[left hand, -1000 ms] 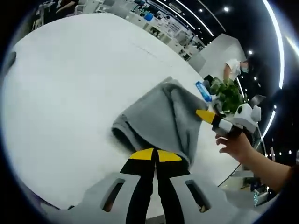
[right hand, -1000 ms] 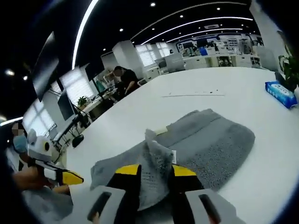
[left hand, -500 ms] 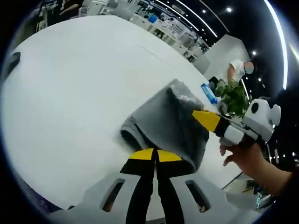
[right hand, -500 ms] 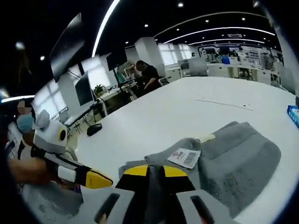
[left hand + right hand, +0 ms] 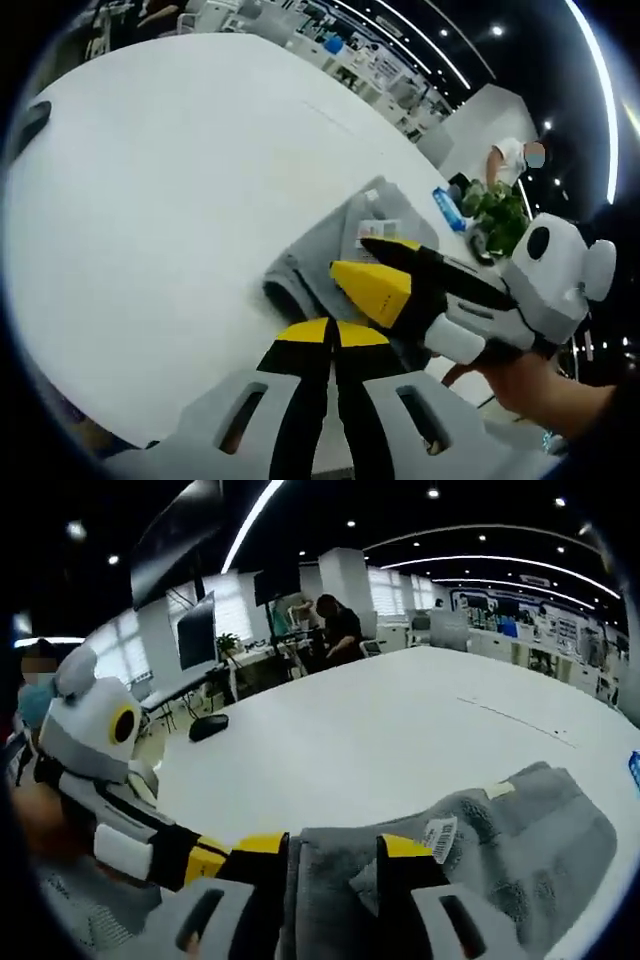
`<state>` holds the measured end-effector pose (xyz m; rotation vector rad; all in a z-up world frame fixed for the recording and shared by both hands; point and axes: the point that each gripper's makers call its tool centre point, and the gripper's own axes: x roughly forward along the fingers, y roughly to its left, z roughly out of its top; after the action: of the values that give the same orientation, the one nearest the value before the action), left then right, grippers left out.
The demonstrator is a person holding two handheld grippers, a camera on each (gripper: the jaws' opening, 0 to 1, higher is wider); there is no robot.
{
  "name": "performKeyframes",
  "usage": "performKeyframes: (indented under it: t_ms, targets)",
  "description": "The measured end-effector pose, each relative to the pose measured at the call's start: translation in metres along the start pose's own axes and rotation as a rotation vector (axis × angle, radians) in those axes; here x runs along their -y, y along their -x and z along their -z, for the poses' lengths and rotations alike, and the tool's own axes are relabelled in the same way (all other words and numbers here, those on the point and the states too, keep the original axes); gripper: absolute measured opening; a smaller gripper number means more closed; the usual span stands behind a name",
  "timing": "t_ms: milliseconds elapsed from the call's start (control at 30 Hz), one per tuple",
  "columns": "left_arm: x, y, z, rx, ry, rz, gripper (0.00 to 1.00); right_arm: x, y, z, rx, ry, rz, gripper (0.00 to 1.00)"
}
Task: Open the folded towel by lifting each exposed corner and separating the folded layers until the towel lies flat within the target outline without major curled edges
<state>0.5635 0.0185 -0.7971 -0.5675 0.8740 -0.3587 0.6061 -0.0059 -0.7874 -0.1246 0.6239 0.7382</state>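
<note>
The grey towel lies bunched on the white table, its white label facing up. My left gripper is shut, with the towel's near edge pinched at its yellow tips. My right gripper reaches in from the right, just above the towel and close to the left one. In the right gripper view its jaws stand apart with a thick bunch of towel between them. The label lies just past the right jaw. The left gripper sits close on the left.
A blue tissue pack and a green plant stand past the towel near the table's edge. A small dark object lies on the far side of the table. Desks, monitors and people surround the table.
The right gripper has moved in close to the left one. Its jaws closed on the towel half a second ago and now stand wider. The left gripper stays shut.
</note>
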Motion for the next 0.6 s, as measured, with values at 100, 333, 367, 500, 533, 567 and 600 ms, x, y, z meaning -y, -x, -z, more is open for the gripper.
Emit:
performKeyframes:
  t_ms: [100, 333, 367, 500, 533, 567, 600]
  targets:
    - [-0.002, -0.001, -0.002, 0.002, 0.011, 0.003, 0.00, 0.001, 0.004, 0.015, -0.071, 0.062, 0.004, 0.42]
    - [-0.003, -0.001, 0.000, -0.001, 0.028, -0.003, 0.00, 0.001, -0.004, 0.034, -0.128, 0.176, 0.027, 0.38]
    - [-0.003, -0.001, 0.000, -0.001, 0.027, -0.003, 0.00, 0.002, -0.005, 0.037, -0.135, 0.186, 0.031, 0.36]
    - [-0.003, 0.000, 0.000, 0.001, 0.023, -0.005, 0.00, 0.010, -0.003, 0.036, -0.135, 0.171, 0.063, 0.17]
    - [-0.003, 0.000, 0.000, 0.003, 0.023, -0.003, 0.00, 0.015, -0.002, 0.035, -0.135, 0.134, 0.075, 0.11]
    - [-0.003, 0.000, 0.000, 0.003, 0.023, -0.003, 0.00, 0.019, -0.001, 0.035, -0.138, 0.119, 0.076, 0.07]
    - [-0.003, -0.001, 0.000, 0.003, 0.018, -0.005, 0.00, 0.017, -0.001, 0.035, -0.135, 0.081, 0.053, 0.06]
